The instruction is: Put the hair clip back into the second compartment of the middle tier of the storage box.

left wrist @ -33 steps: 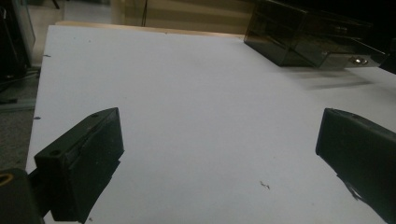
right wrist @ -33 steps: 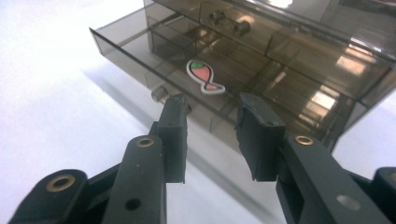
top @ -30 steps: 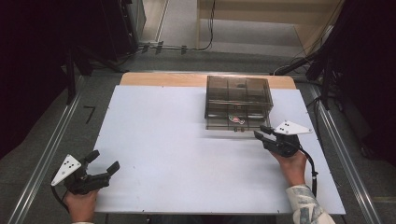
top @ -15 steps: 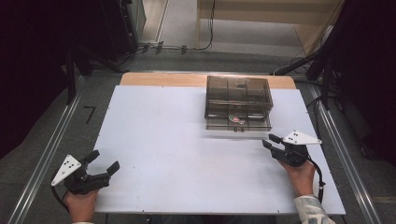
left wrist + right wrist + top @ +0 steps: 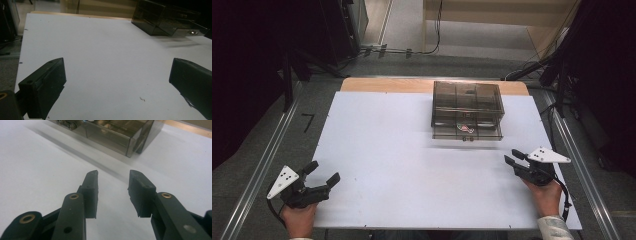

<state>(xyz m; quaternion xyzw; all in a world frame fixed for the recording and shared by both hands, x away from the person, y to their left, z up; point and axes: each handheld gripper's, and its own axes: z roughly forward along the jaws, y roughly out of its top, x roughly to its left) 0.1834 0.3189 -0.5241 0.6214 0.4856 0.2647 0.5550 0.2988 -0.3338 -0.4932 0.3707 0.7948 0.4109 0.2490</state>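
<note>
Thing in hand: a smoke-tinted clear drawer box [image 5: 467, 109] is sitting on the far right part of the white worktop [image 5: 387, 165], well apart from both grippers; it is also showing at the top of the right hand-held gripper view [image 5: 110, 132].
Drawer: the bottom drawer [image 5: 468, 133] is appearing to stick out slightly at the front, with two small knobs [image 5: 467, 139] on its face; something small and red-and-white [image 5: 466, 128] is lying inside, too small to name.
Left hand-held gripper [image 5: 323, 183]: it is resting at the near left corner, jaws spread wide, holding nothing.
Right hand-held gripper [image 5: 512, 157]: it is hovering near the box's front right, jaws parted, gripping nothing.
Handling, as a judgement: the box is looking like stiff, light, thin plastic, smooth and likely slippery, prone to sliding on the worktop if pushed.
Where to hold: pinching a knob is looking best for moving the drawer; bracing the box's side wall is helping keep it from skating.
</note>
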